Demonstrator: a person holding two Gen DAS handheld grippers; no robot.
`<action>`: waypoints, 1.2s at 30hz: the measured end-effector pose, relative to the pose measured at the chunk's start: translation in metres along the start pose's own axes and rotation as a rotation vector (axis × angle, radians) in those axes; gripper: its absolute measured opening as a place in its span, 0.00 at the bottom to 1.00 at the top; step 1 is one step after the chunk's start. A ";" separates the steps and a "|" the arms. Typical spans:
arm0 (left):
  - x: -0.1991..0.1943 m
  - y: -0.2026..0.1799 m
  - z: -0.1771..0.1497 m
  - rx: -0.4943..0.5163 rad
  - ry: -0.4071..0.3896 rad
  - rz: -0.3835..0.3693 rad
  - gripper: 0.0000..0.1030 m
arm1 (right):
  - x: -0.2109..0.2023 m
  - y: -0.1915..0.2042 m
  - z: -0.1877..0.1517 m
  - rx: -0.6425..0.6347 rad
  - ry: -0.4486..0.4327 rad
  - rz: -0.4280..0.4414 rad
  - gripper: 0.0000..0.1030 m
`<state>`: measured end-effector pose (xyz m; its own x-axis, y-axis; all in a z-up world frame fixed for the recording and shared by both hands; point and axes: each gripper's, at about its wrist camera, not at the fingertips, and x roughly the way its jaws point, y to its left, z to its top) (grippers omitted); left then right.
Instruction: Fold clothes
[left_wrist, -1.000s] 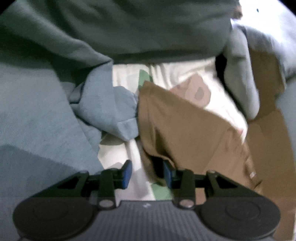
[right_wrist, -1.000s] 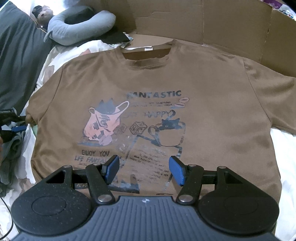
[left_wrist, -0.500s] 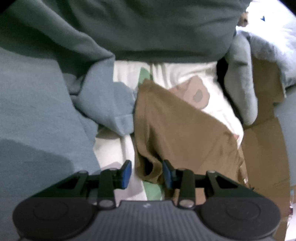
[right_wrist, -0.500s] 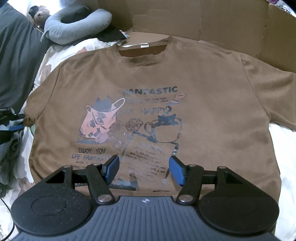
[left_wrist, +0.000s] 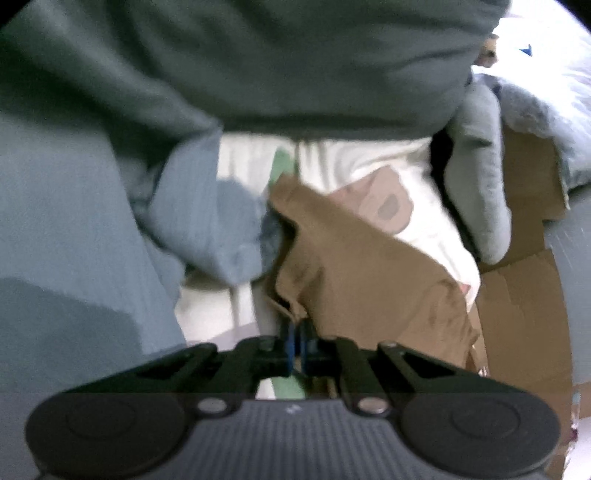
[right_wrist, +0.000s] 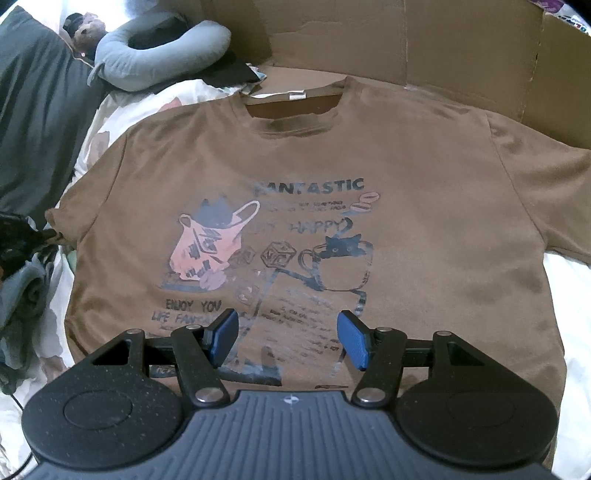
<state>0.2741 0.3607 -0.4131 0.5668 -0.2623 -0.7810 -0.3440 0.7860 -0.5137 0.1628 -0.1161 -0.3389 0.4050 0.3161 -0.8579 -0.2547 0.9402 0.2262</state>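
Note:
A brown T-shirt (right_wrist: 406, 155) with a cat and cup print lies flat, front up, on a white patterned sheet (right_wrist: 576, 295). My right gripper (right_wrist: 288, 339) hovers open over the shirt's lower front with nothing between its blue pads. In the left wrist view the shirt's left sleeve (left_wrist: 362, 266) is bunched and lifted. My left gripper (left_wrist: 295, 345) has its jaws closing to a narrow slit, and the sleeve's hem is pinched between the pads. At the right wrist view's left edge that gripper (right_wrist: 40, 236) shows as a dark shape at the sleeve tip.
Cardboard walls (right_wrist: 406, 40) stand behind the shirt's collar and right sleeve. A grey neck pillow (right_wrist: 159, 55) and a dark grey blanket (right_wrist: 33, 110) lie at the back left. Blue-grey cloth (left_wrist: 207, 214) is heaped left of the held sleeve.
The left gripper's jaws have come together on the sleeve hem and the sleeve has lifted a little. The right gripper has stayed open above the shirt.

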 end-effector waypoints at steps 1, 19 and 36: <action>-0.005 -0.003 0.002 0.018 -0.010 0.011 0.03 | 0.000 0.000 -0.001 -0.001 0.002 0.000 0.64; -0.006 0.005 -0.005 0.051 0.022 0.108 0.31 | 0.004 0.004 -0.001 -0.001 0.014 0.008 0.64; 0.015 0.043 -0.036 -0.484 0.005 -0.033 0.44 | 0.021 0.040 0.008 -0.089 0.035 0.074 0.64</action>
<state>0.2409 0.3699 -0.4598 0.5803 -0.2863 -0.7624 -0.6350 0.4270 -0.6437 0.1677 -0.0712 -0.3442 0.3514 0.3783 -0.8564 -0.3604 0.8989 0.2492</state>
